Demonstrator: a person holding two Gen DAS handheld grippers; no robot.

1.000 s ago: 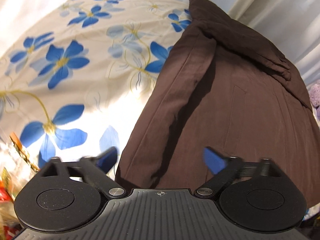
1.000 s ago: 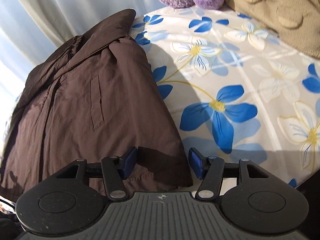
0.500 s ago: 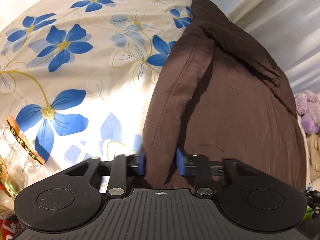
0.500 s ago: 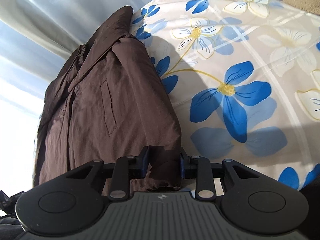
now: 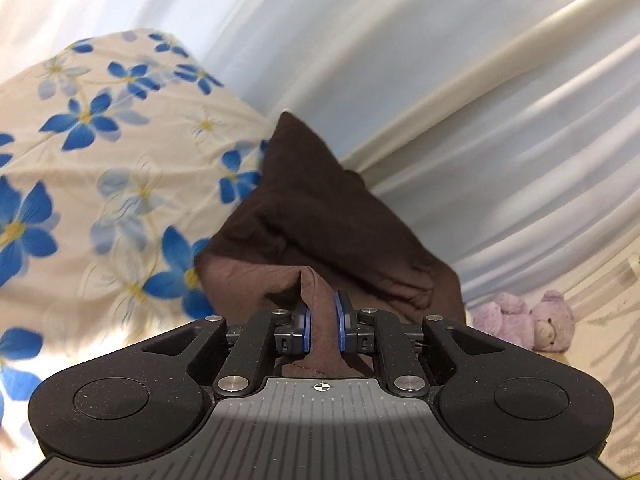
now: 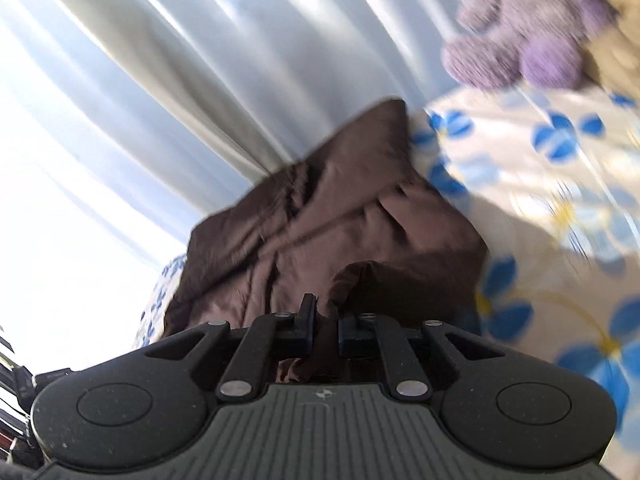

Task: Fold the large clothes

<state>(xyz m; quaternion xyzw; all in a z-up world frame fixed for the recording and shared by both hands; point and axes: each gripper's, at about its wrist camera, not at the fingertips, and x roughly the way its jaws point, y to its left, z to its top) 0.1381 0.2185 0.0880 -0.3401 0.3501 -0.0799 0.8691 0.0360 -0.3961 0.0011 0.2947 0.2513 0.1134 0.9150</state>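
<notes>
A dark brown garment (image 5: 320, 216) lies on the flowered bedspread (image 5: 100, 168), stretching away toward the curtain. My left gripper (image 5: 321, 322) is shut on a pinched fold of its near hem, which is lifted off the bed. In the right wrist view the same brown garment (image 6: 320, 216) shows, blurred by motion. My right gripper (image 6: 325, 326) is shut on the other near corner of the hem, also raised, with cloth bunched between the blue pads.
White curtains (image 5: 440, 80) hang behind the bed's far edge. A purple plush bear (image 5: 528, 320) lies to the right of the garment; it also shows in the right wrist view (image 6: 520, 40), next to a beige plush (image 6: 616, 48).
Both grippers went from open around the hem to shut on it. They have since lifted the hem and carried it toward the far end of the garment.
</notes>
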